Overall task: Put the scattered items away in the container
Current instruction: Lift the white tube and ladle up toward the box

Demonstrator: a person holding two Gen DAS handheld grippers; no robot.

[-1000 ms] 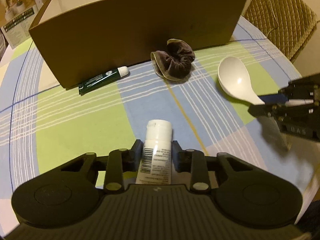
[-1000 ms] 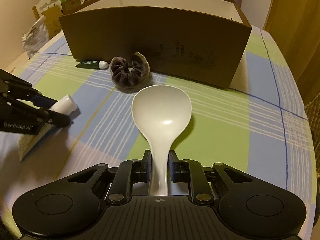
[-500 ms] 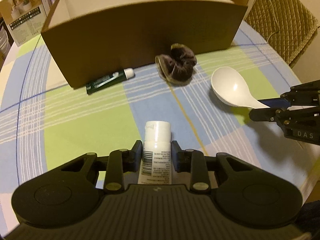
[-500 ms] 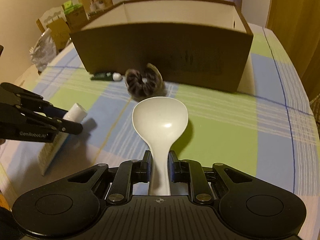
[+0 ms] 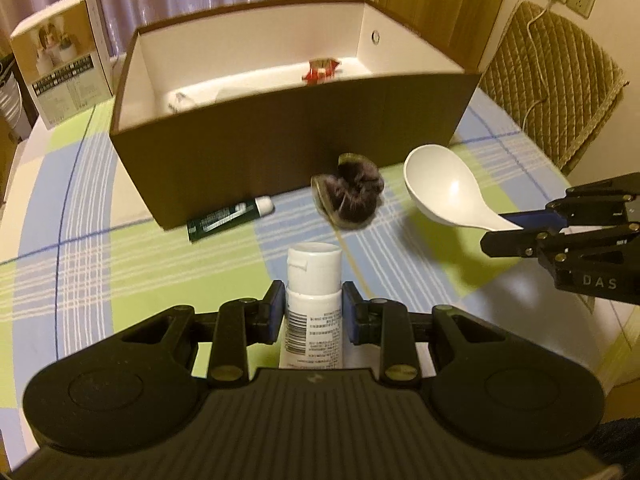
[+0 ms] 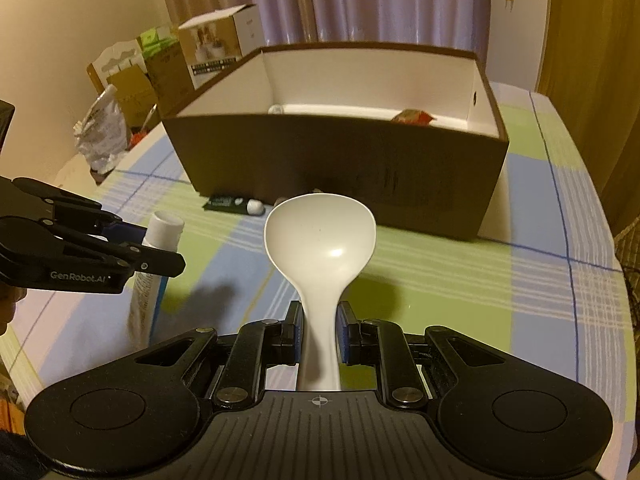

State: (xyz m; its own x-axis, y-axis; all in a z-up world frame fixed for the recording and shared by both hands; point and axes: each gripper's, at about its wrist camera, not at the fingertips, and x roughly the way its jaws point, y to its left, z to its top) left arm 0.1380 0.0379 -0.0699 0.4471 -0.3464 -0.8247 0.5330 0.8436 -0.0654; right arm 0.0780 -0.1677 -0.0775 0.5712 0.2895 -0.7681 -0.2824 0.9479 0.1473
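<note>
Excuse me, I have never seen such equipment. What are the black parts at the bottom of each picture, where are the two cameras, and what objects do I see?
There is no robot arm. A person holds one two-finger gripper in each hand, and a camera on each looks forward along its fingers. The black parts are the grippers' bodies. In the left camera's picture, the left gripper is shut on a white tube. In the right camera's picture, the right gripper is shut on a white spoon. Each gripper also appears at the edge of the other picture. On the checked tablecloth stands a brown box, already holding a few items. In front of it lie a green tube and a dark scrunchie.
</note>
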